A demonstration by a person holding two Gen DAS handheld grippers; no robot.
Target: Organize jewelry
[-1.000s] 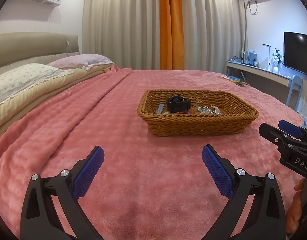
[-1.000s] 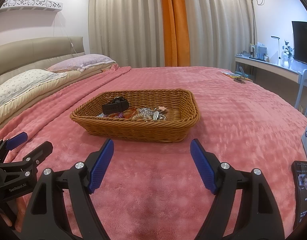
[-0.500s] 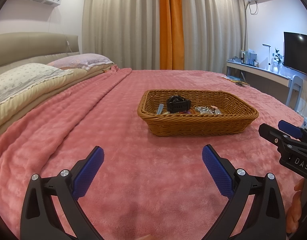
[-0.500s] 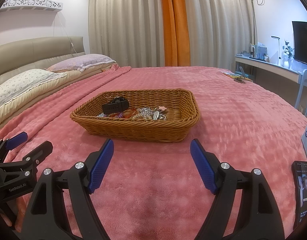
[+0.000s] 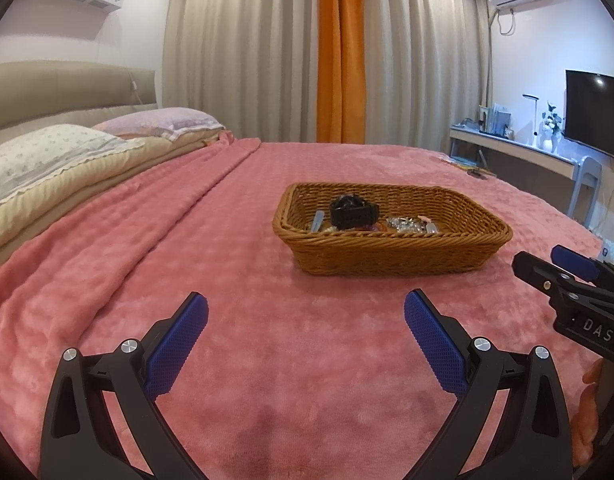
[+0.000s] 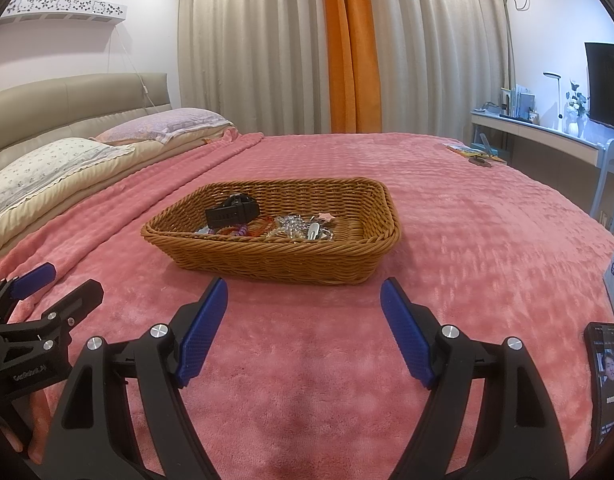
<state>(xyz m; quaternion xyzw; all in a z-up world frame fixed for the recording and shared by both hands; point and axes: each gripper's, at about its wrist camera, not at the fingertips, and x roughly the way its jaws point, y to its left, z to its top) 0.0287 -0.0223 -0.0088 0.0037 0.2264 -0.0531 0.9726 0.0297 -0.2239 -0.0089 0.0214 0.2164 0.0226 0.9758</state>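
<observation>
Nothing moved; basket [image 6: 291,258] long axis left-right.

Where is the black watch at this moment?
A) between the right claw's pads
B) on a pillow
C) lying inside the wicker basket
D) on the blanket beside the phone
C: the black watch lies inside the wicker basket among the other jewelry, while the right claw stands open and empty, short of the basket.

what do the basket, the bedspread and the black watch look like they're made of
Basket: woven wicker or rattan, maybe plastic imitation; brown strands with slight sheen. Bedspread: soft pink fleece or plush, matte, with a dimpled pile. Watch: black strap looks like matte rubber or resin, but it is too small to be sure.
</observation>
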